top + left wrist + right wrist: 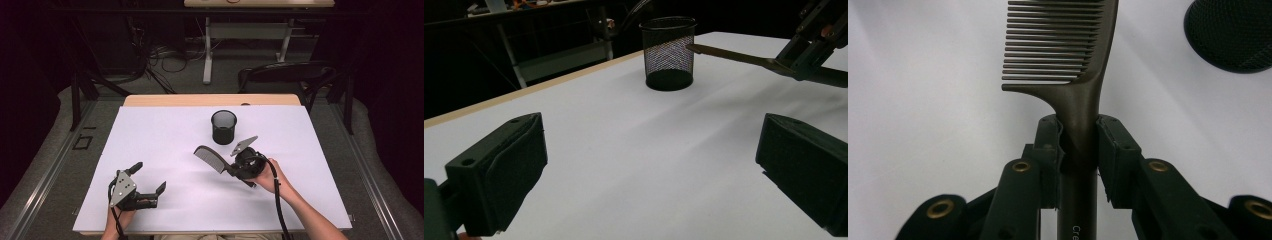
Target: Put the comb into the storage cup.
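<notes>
Your right gripper (234, 170) is clamped on the handle of the dark comb (210, 158), its two pads pressing the shaft from either side in the right gripper view, just below where the teeth begin. The comb (1068, 55) is off the table and points toward 10 o'clock from your right hand (267, 177) in the high view, teeth facing down and toward you. The black mesh cup (223, 126) stands upright on the white table (150, 135), at about 12 o'clock from the comb's head and close to it, not touching. In the left gripper view the comb's tip (704, 49) sits level with the cup's rim (668, 23), just beside its wall. Your left gripper (147, 181) rests low at 8 o'clock from the cup, well apart from it, jaws spread wide with nothing between them.
</notes>
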`<control>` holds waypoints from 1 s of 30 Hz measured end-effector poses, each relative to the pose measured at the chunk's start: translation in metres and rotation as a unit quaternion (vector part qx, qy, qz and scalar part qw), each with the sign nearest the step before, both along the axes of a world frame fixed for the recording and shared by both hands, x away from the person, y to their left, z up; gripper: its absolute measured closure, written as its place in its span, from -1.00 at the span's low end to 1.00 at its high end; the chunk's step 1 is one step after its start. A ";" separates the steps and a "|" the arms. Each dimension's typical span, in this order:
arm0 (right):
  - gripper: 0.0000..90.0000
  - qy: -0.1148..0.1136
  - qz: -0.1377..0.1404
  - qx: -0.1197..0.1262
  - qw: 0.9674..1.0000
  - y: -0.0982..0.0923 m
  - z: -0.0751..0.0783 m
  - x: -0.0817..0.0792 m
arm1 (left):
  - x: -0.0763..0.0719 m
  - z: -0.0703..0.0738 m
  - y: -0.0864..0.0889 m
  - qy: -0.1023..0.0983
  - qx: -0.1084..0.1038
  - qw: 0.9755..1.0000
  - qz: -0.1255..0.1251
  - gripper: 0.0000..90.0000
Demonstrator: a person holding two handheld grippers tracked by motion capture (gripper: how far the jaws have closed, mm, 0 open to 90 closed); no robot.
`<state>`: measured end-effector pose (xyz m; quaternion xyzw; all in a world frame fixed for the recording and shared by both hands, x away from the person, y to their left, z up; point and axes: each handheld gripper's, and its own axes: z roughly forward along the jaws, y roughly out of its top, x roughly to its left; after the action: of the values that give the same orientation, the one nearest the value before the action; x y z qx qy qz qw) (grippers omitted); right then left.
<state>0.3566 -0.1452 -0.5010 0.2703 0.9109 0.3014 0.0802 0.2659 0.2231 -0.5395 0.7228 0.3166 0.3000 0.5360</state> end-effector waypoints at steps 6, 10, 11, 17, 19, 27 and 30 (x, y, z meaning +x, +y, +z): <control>0.61 -0.005 -0.003 0.011 1.000 -0.004 0.001 -0.003 | 0.000 0.000 0.000 0.000 -0.001 1.000 0.001 -1.00; 0.61 -0.009 -0.007 0.018 1.000 -0.009 0.003 -0.004 | 0.000 0.000 -0.001 0.001 0.001 1.000 -0.002 -1.00; 0.61 -0.011 -0.008 0.019 1.000 -0.011 0.003 -0.003 | 0.000 0.000 -0.001 0.000 0.001 1.000 -0.002 -1.00; 0.61 -0.016 -0.015 0.030 0.999 -0.016 0.004 -0.004 | 0.000 0.000 0.000 0.000 0.000 1.000 0.000 -1.00; 0.61 -0.020 -0.018 0.034 0.999 -0.018 0.005 -0.004 | 0.000 0.000 -0.001 0.000 0.000 1.000 -0.001 -1.00; 0.61 -0.032 -0.027 0.049 0.998 -0.026 0.010 -0.005 | 0.000 0.000 0.000 0.000 0.000 1.000 0.000 -1.00; 0.61 -0.036 -0.033 0.054 0.997 -0.029 0.011 -0.006 | 0.000 0.000 0.000 0.000 0.000 1.000 0.000 -1.00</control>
<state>0.3505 -0.1739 -0.4901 0.2927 0.8804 0.3570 0.1082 0.2660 0.2229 -0.5396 0.7230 0.3166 0.2997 0.5359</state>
